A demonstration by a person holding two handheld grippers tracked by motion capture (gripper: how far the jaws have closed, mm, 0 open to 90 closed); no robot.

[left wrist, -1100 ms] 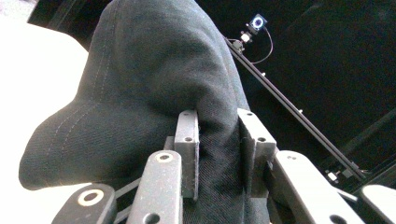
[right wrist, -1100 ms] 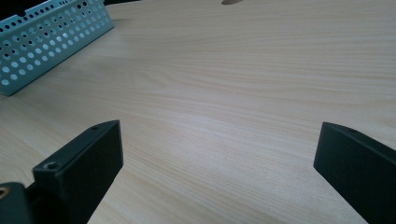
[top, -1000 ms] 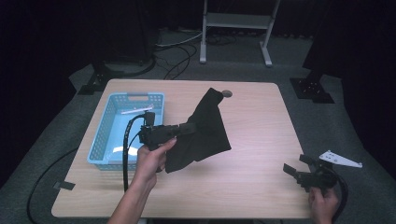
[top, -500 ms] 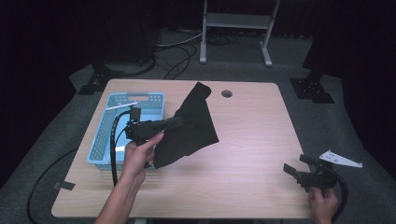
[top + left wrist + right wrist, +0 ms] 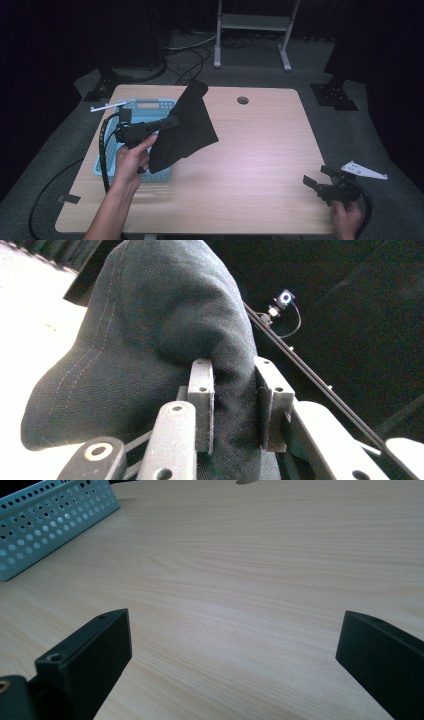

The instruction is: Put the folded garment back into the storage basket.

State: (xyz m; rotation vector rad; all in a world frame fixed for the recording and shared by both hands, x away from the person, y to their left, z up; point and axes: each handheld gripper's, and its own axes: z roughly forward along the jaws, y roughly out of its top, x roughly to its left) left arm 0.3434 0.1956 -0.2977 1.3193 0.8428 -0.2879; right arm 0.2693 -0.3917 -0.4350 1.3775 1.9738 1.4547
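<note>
A black cloth (image 5: 186, 125) hangs in the air over the right side of a light blue perforated basket (image 5: 107, 167), pinched by my left gripper (image 5: 172, 121). In the left gripper view both jaws press on a thick fold of the cloth (image 5: 150, 335), with my left gripper (image 5: 232, 405) shut on it. My right gripper (image 5: 314, 178) rests near the table's front right corner, jaws spread wide with nothing between them. In the right gripper view my right gripper (image 5: 235, 645) looks over bare wood toward the basket (image 5: 45, 522).
The wooden table (image 5: 260, 145) has a round cable hole (image 5: 243, 100) near its far edge. Cables trail from the left gripper (image 5: 102, 155) down off the table's left side. A metal stand (image 5: 252, 30) and dark floor lie beyond the table.
My left hand has carried the cloth leftward and a little up, from the table's middle to above the basket. The right gripper has stayed where it was.
</note>
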